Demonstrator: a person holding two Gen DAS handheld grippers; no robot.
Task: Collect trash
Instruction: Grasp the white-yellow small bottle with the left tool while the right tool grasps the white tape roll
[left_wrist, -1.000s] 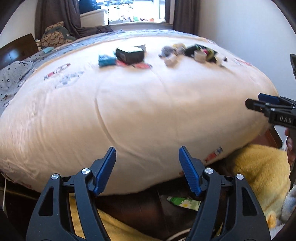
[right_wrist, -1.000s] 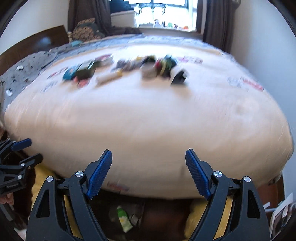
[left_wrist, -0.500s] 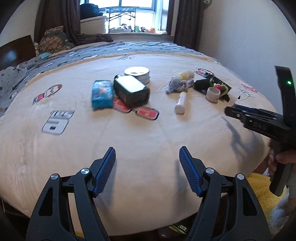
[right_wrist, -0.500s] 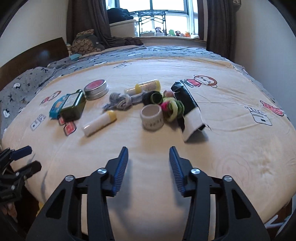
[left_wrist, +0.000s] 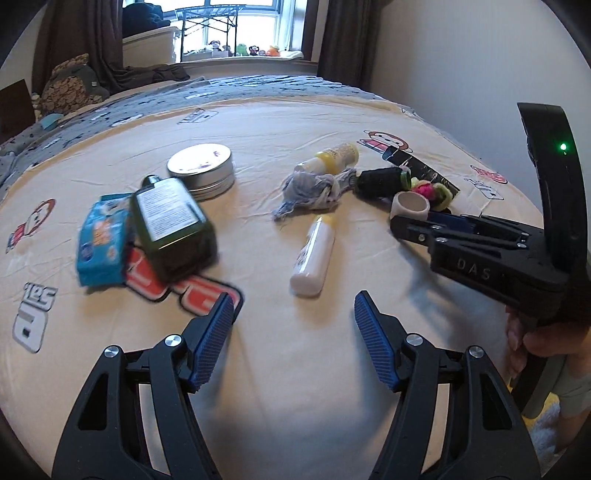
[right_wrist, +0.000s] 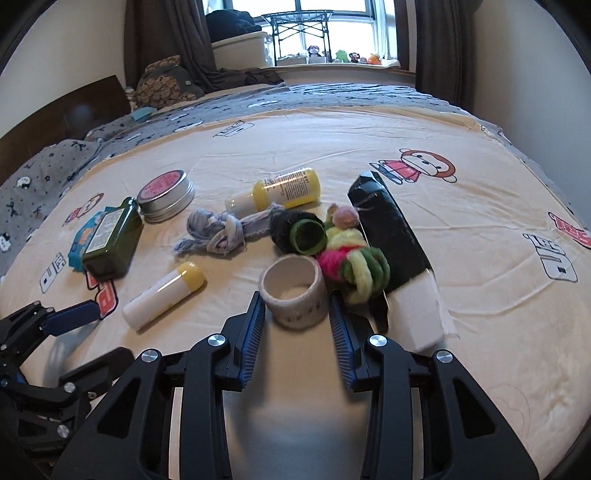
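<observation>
Loose items lie on a cream bedsheet. My right gripper is open, its fingertips on either side of a white tape roll, which also shows in the left wrist view. Beside the roll lie a pink and green yarn ball, a dark spool and a black packet. My left gripper is open and empty, just short of a white and yellow tube. The right gripper shows at the right of the left wrist view.
On the sheet also lie a grey rag, a yellow bottle, a round tin, a green bottle on a blue packet. A grey blanket and window lie beyond. A wall stands at right.
Both grippers moved up from the bed's edge and forward over the sheet. The right gripper narrowed and now straddles the tape roll.
</observation>
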